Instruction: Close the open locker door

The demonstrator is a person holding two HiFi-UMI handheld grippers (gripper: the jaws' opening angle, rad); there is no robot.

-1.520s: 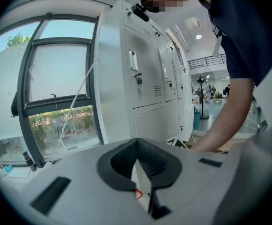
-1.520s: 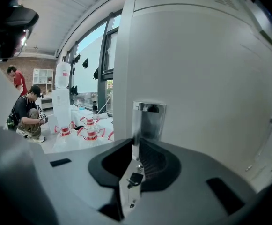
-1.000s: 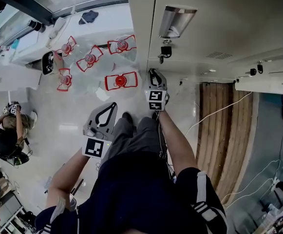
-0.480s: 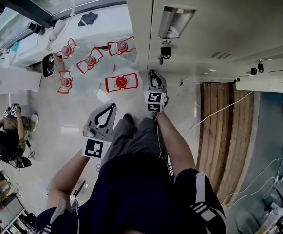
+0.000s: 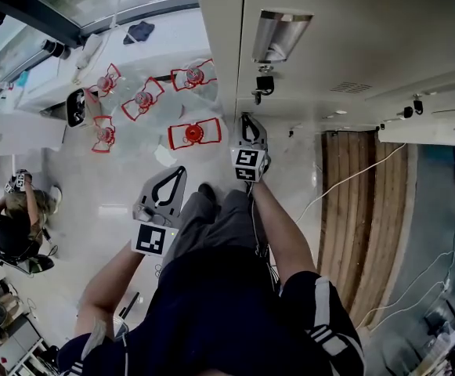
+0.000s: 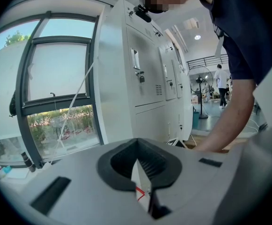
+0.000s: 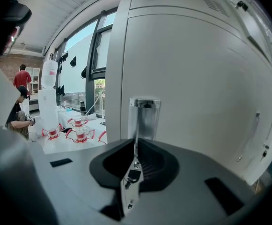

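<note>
Locker door (image 5: 352, 49) fills the upper right of the head view, pale grey, w/ its shiny recessed handle (image 5: 279, 34) near top centre. Door edge looks flush w/ the cabinet side (image 5: 219, 45), so shut or v. nearly. Right gripper (image 5: 245, 118) sits mid-frame, tips right by that door edge, under the handle; touching or not, can't tell. In the right gripper view its jaws are together, just nipped in a bit more, nothing btwn them, aimed at the handle at frame centre. Left gripper (image 5: 182, 170) hangs lower left of centre, well off the locker, jaws also closed & empty. Clear containers w/ red tops (image 5: 194, 133) stand on the floor (image 5: 117, 186), upper left. A seated person (image 5: 8, 222) is at the far left edge.
</note>
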